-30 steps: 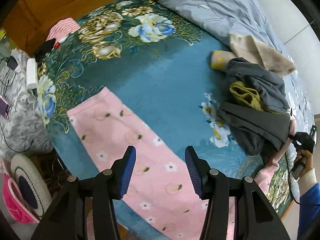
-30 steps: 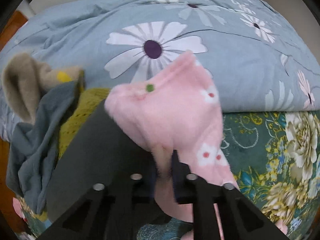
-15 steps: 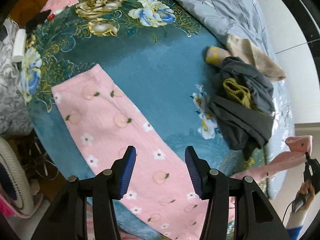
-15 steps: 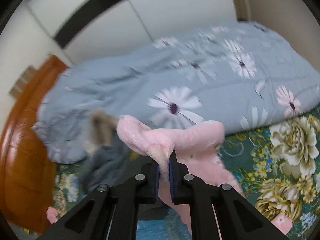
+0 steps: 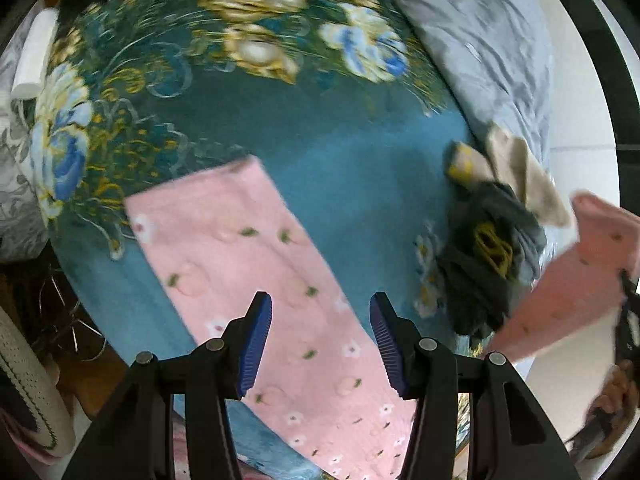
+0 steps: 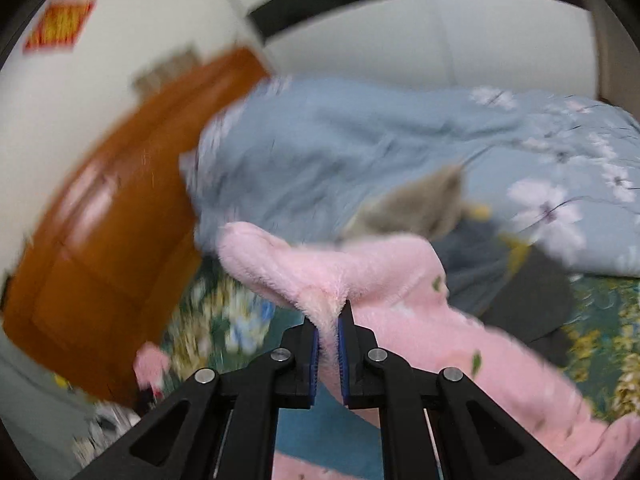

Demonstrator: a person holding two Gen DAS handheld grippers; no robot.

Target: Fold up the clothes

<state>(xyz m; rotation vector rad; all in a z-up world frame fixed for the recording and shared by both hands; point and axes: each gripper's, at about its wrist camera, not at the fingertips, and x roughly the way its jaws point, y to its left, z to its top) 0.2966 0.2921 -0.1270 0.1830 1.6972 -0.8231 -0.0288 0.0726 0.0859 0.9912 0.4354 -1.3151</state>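
Observation:
Pink fleece pyjama trousers with small flowers and peaches (image 5: 256,240) have one leg spread flat on the teal floral blanket (image 5: 352,160). My left gripper (image 5: 320,340) is open and empty, hovering above that leg. My right gripper (image 6: 329,344) is shut on the fluffy end of the other leg (image 6: 360,276) and holds it in the air. That raised leg shows at the right of the left wrist view (image 5: 576,276).
A heap of dark grey, yellow and beige clothes (image 5: 492,240) lies on the bed's right part. A light blue daisy duvet (image 6: 380,152) is bunched behind it. An orange wooden headboard (image 6: 100,240) stands at the left. Cables and a round cushion (image 5: 24,380) lie beside the bed.
My right gripper has lifted the pink leg end and swung left, toward the headboard. My left gripper stayed open and shifted over the flat leg.

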